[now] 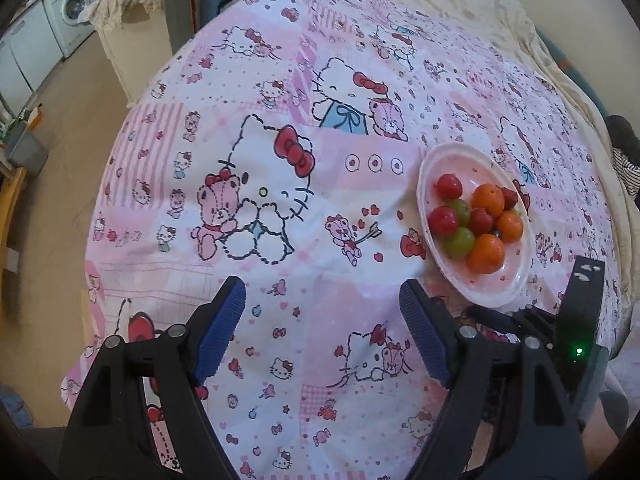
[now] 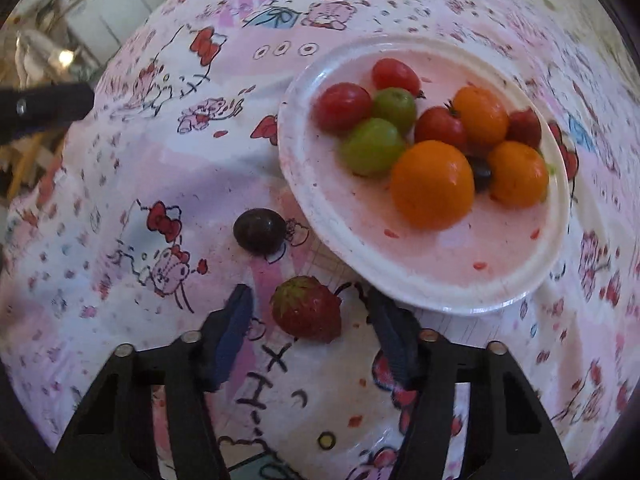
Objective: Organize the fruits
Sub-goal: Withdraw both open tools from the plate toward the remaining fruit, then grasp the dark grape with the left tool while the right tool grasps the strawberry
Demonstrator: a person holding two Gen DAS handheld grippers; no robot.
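Right gripper (image 2: 308,332) wide, straddling strawberry (image 2: 306,308) on bench beside plate (image 2: 320,208); next: close, lift into plate. Left gripper (image 1: 322,320) wide, empty. Dark grape (image 2: 259,231) remains.

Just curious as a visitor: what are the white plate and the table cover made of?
The plate looks like thin disposable foam or plastic: matte white, with a moulded ridged rim. The table cover looks like printed cotton-type fabric, soft, matte and slightly wrinkled.

A Hello Kitty tablecloth (image 1: 280,184) and washing machine (image 1: 70,12).
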